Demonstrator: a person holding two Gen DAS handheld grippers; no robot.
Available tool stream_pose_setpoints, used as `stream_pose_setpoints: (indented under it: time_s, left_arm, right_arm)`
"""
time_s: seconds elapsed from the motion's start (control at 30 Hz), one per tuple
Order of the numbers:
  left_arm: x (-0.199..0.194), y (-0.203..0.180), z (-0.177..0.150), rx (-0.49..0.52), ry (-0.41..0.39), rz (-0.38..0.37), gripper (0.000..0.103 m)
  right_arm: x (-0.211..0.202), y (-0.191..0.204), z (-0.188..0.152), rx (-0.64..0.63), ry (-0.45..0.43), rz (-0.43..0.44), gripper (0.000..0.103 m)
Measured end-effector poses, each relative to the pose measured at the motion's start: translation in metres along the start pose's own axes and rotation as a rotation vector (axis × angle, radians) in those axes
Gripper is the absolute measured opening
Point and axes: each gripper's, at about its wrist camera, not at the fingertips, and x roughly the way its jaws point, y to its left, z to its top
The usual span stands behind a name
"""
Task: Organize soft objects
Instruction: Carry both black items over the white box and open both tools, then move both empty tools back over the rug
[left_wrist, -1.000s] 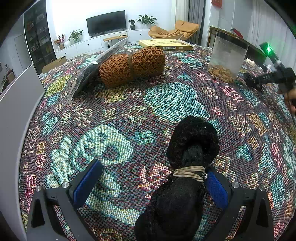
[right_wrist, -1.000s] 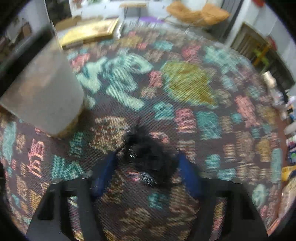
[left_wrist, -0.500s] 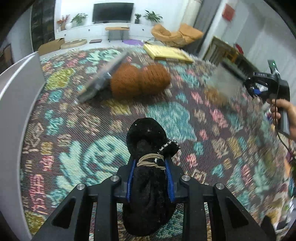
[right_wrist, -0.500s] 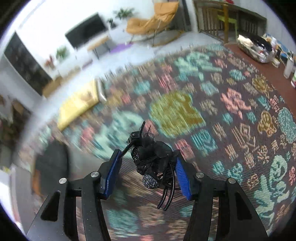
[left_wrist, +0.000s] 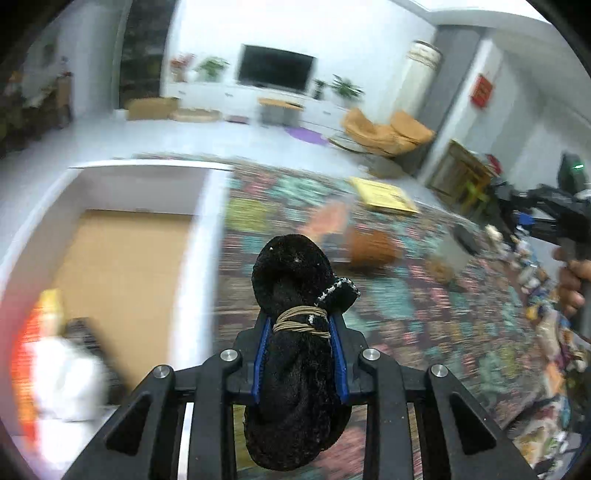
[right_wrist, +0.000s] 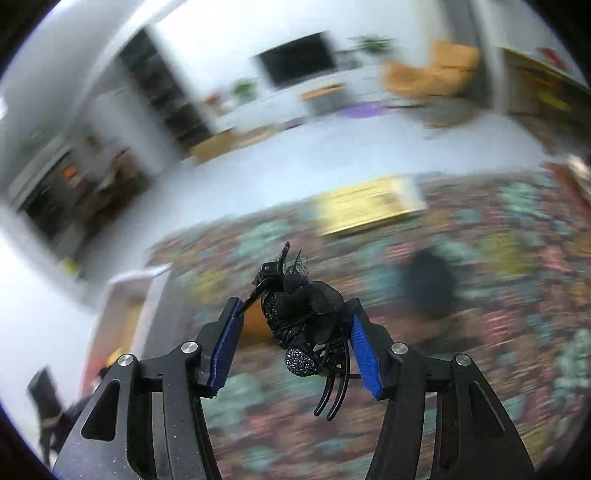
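Both of your hand-held grippers are now loaded and in the air, where a second ago both items lay on the patterned tabletop (left_wrist: 406, 306).

Your left hand-held gripper (left_wrist: 300, 354), whose fingers were spread around the bundle then, is pressed onto the black roll (left_wrist: 295, 332), pinching it just below its tan cord tie; the rounded end sticks out ahead of the fingers and the rest hangs back between them. It has lifted and swung left: the white box (left_wrist: 207, 236) with its tan floor now fills the space ahead and to its left, with blurred items already inside at the near end.

Your right hand-held gripper (right_wrist: 295, 343) pinches the black hair clip (right_wrist: 306, 321), a fabric flower with beaded parts, its prongs dangling below the pads. It is raised too, and the box corner sits low to its left, well apart.

So the picking step looks finished for both, and the carry to the box is under way. The left load seems closest to release. The heavy blur suggests fast motion, so slow down before you open over the box.
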Motion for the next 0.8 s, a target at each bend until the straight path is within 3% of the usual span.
stream_pose_setpoints:
  time_s: [0.17,0.2,0.23,0.3,0.4,0.47,0.57,0.6,0.67,0.8]
  left_arm:
    - [-0.054,0.097,-0.015,-0.056,-0.039,0.267,0.032]
    - [-0.06,0.114,-0.018,-0.071,-0.038,0.329,0.041]
    - [-0.063,0.131,-0.022,-0.085,-0.035,0.381,0.067]
    - [-0.064,0.156,-0.029,-0.112,-0.028,0.453,0.102]
    - [-0.069,0.176,-0.041,-0.146,-0.03,0.512,0.102]
    - [-0.074,0.175,-0.05,-0.161,-0.053,0.481,0.102]
    - [-0.073,0.155,-0.059,-0.138,-0.075,0.407,0.102]
    - [-0.072,0.145,-0.061,-0.118,-0.079,0.377,0.102]
    - [-0.067,0.117,-0.06,-0.069,-0.088,0.31,0.102]
    - [-0.052,0.04,-0.054,0.084,-0.086,0.146,0.102]
  right_arm:
    - [0.052,0.153,-0.051,-0.144,0.102,0.25,0.06]
    - [0.066,0.183,-0.064,-0.162,0.128,0.296,0.062]
    - [0.081,0.21,-0.076,-0.173,0.152,0.334,0.065]
    - [0.105,0.239,-0.093,-0.176,0.192,0.39,0.076]
    - [0.118,0.239,-0.108,-0.162,0.188,0.379,0.076]
    - [0.116,0.213,-0.115,-0.168,0.145,0.312,0.076]
    - [0.117,0.161,-0.133,-0.218,0.076,0.075,0.078]
    - [0.12,0.125,-0.147,-0.253,0.055,-0.088,0.078]
    - [0.126,0.062,-0.172,-0.251,0.072,-0.313,0.078]
    - [0.115,-0.046,-0.226,-0.069,0.104,-0.475,0.078]
